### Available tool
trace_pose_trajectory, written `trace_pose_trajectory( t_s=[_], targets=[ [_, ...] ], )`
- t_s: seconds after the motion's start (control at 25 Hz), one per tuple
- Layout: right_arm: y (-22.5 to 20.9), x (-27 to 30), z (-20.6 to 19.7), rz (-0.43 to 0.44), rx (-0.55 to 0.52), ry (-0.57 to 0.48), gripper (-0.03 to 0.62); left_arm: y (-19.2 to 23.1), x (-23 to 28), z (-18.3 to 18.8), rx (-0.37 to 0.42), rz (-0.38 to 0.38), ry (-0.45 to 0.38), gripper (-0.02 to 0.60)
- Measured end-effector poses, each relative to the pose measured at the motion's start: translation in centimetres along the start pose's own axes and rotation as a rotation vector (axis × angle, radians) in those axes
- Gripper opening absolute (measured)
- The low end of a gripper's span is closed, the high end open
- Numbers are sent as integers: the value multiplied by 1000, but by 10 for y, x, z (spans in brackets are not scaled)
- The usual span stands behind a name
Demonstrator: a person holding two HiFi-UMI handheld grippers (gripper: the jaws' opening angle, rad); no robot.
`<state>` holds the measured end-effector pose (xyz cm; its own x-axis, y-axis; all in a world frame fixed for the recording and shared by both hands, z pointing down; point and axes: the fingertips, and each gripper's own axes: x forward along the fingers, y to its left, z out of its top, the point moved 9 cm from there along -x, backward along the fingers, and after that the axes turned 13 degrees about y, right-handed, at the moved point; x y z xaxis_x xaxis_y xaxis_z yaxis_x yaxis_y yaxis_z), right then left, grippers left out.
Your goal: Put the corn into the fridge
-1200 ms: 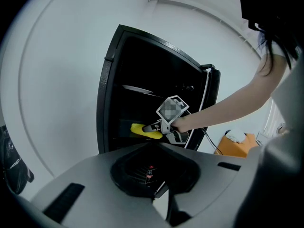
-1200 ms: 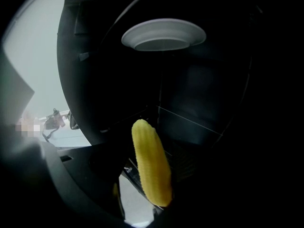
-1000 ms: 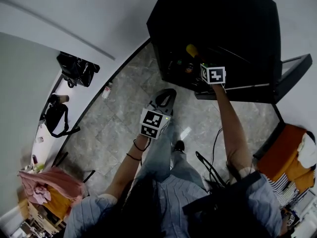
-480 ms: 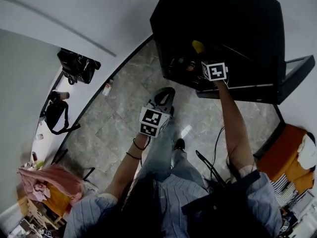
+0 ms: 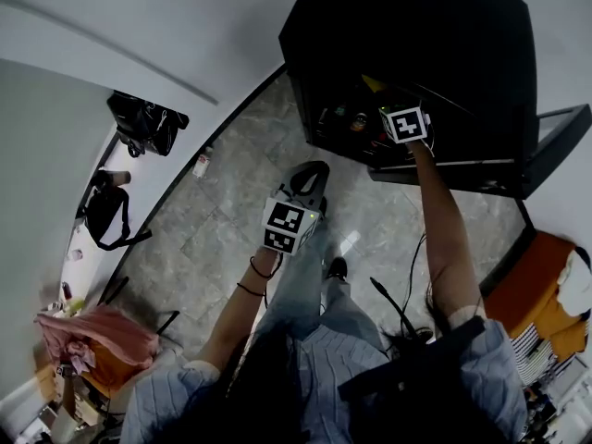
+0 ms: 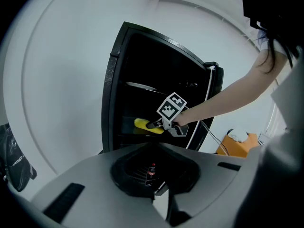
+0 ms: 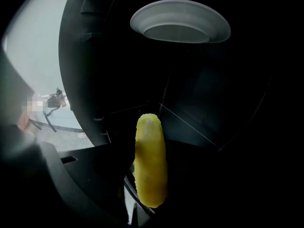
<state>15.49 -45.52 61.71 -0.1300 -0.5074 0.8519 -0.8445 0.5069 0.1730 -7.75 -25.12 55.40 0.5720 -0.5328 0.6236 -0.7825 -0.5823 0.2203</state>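
Nudged deeper into the fridge (image 6: 142, 56), right tongs (image 6: 153, 125) narrowed on corn (image 7: 151, 160) (left tongs (image 5: 308, 181) together, empty).

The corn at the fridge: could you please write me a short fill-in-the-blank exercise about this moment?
1. The door of the fridge stands ___.
2. The corn is ___ in colour.
3. The dish higher up in the fridge than the corn is ___ in colour.
4. The left gripper holds ___.
Missing words: open; yellow; white; nothing.
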Motion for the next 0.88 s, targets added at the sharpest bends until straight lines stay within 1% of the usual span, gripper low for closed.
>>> trace_pose_trajectory(
  t_s=[0.24,0.36,0.44,0.56,0.64,0.76,0.88],
  targets=[
    [-1,-2,-3,16,74,-16,212,0,-1,-2,2,0,11,20],
    [1,-7,-1,26,80,-34,212,0,-2,-1,1,5,12,20],
    [3,-14,1,25,89,-57,212,-1,-3,0,1,9,8,19],
    [8,-26,1,25,155,-112,212,-3,-5,1,3,9,7,20],
    [14,-34,-2,46,192,-139,212,-6,-7,2,9,7,3,19],
    [22,-46,-5,72,214,-165,212,-10,-11,5,17,8,-4,19],
    [32,-61,-9,120,277,-211,212,-14,-15,7,19,11,-11,20]
  ],
)
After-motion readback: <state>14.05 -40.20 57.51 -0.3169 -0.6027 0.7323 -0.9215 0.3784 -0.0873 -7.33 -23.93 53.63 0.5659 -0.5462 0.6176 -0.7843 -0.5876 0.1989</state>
